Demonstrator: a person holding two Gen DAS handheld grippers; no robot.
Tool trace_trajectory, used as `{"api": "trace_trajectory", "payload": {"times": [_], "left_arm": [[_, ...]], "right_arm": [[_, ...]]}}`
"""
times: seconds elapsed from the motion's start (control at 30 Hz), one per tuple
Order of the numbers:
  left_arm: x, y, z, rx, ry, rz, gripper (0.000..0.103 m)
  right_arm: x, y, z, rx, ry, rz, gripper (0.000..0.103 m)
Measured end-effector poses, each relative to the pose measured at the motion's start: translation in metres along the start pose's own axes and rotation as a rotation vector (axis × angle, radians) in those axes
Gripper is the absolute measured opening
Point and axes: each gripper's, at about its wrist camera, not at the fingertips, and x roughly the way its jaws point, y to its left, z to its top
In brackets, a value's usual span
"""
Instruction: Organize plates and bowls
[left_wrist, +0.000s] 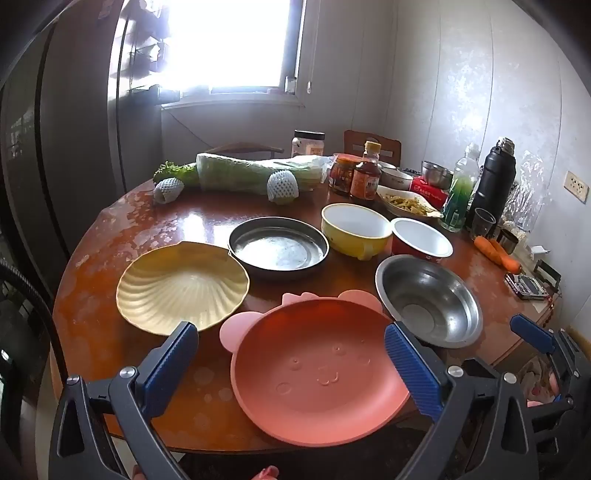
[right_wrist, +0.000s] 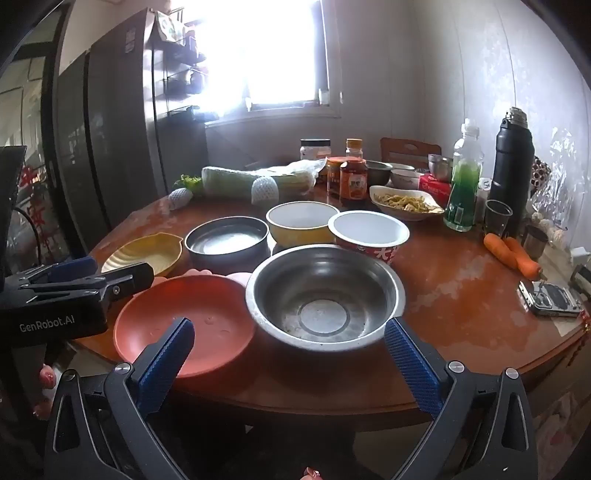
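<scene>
The left gripper (left_wrist: 291, 363) hovers with jaws spread fully wide and empty over the pink animal-face plate (left_wrist: 314, 373), which lies flat at the round wooden table's (left_wrist: 110, 236) near edge, ears pointing away toward the dark round pan (left_wrist: 279, 245). The right gripper (right_wrist: 290, 354), equally wide and empty, frames the upright steel bowl (right_wrist: 325, 295). The yellow shell plate (left_wrist: 183, 284) lies left, its hinge end pointing toward the pan.

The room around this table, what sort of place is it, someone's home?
Most likely a home kitchen or dining corner. A round wooden table carries everyday food: a wrapped cabbage, sauce jars and carrots. A tall dark fridge stands beside a bright window.
</scene>
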Motion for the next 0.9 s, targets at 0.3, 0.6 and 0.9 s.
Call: {"api": "trace_trajectory", "payload": {"times": [0.3,0.6,0.9], "left_arm": [[0.0032,0.0027,-0.0054,-0.008,0.020,0.006,0.102],[0.0029,0.0006,-0.0041,-0.001,0.025,0.007,0.102],[0.0025,0.0019,-0.0060,-0.001,0.026,0.010,0.102]], "right_arm": [[-0.0003,0.0047,0.0021,-0.001,0.010,-0.012,0.103],[-0.0006,0.0023,0.0006,0.011,0.006,0.000,0.103],[0.0001,0.0021,-0.0004,0.015,0.007,-0.004,0.103]]}}
